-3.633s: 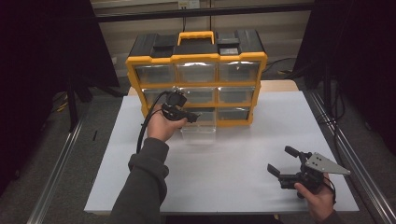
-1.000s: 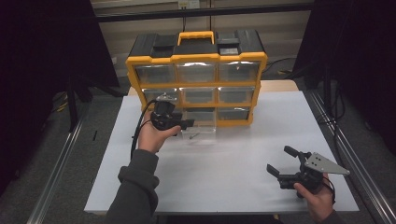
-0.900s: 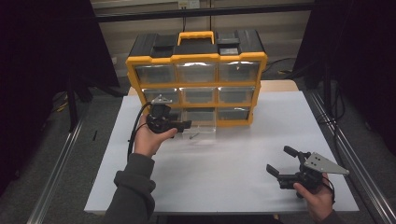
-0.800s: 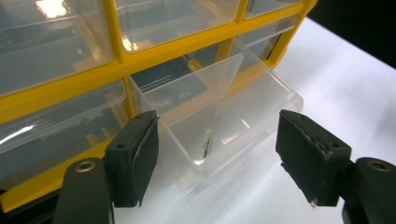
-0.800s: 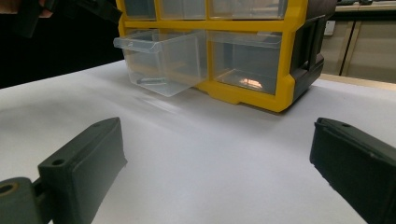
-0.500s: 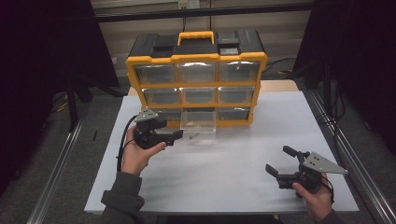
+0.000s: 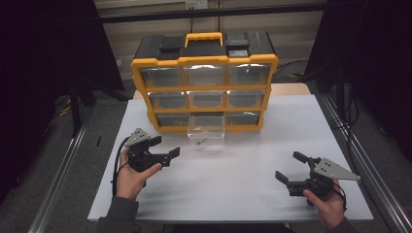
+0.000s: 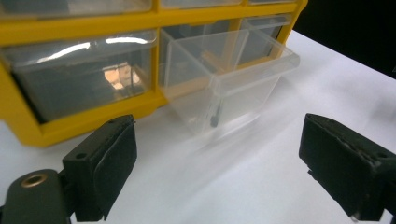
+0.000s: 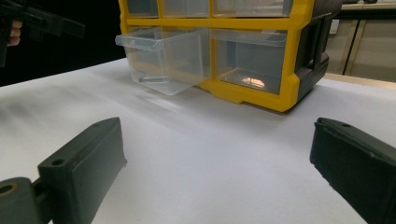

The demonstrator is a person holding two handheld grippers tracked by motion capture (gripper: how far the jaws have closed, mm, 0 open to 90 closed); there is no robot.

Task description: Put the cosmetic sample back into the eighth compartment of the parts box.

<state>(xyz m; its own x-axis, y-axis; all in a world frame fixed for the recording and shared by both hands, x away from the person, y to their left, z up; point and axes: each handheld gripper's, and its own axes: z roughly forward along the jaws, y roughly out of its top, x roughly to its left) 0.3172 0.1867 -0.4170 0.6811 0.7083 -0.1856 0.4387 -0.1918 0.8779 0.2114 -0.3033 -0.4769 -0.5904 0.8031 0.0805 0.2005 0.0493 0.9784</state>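
A yellow and black drawer cabinet (image 7: 204,82) stands at the back of the white table. Its bottom middle clear drawer (image 7: 206,127) is pulled out, and a small dark screw (image 7: 201,141) lies in it. My left gripper (image 7: 166,146) hovers left of the drawer, apart from it. Its jaws have just been opening and stand open with nothing between them. In the left gripper view the drawer (image 8: 229,84) and the screw (image 8: 215,116) lie ahead of the gripper (image 8: 224,177). My right gripper (image 7: 288,166) rests open and empty at the front right.
The white table (image 7: 243,189) has free room between the two hands. Metal rails run along both sides of it. In the right gripper view the pulled-out drawer (image 9: 163,56) is ahead to the left, with the left gripper (image 9: 42,23) far off at top left.
My left hand has drawn back from the drawer toward the front left and sunk lower, its jaws spreading wider. The drawer stays pulled out. The right hand has not moved.
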